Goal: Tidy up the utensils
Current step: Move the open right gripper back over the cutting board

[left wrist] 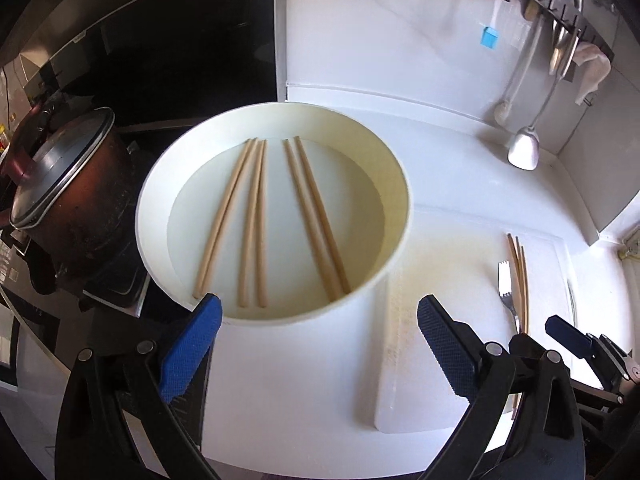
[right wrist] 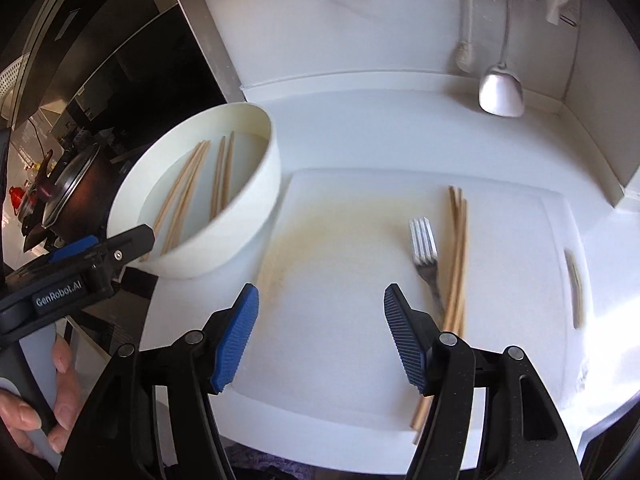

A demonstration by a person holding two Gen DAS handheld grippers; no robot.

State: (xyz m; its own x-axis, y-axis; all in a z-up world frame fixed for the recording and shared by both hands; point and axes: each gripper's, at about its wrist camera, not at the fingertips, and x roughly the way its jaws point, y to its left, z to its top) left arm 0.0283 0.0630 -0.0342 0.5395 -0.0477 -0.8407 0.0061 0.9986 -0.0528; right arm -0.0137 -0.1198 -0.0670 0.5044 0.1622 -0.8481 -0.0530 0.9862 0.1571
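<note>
A round white tub holds several wooden chopsticks lying flat on its floor. On the white cutting board to its right lie a metal fork and a few more chopsticks. My left gripper stands open just in front of the tub's near rim, nothing between its pads. Over the bare board my right gripper is open and empty, with the fork just beyond its right finger.
A lidded dark pot sits left of the tub on a black hob. Ladles and a blue brush hang along the white back wall. A hand holds the left gripper's handle.
</note>
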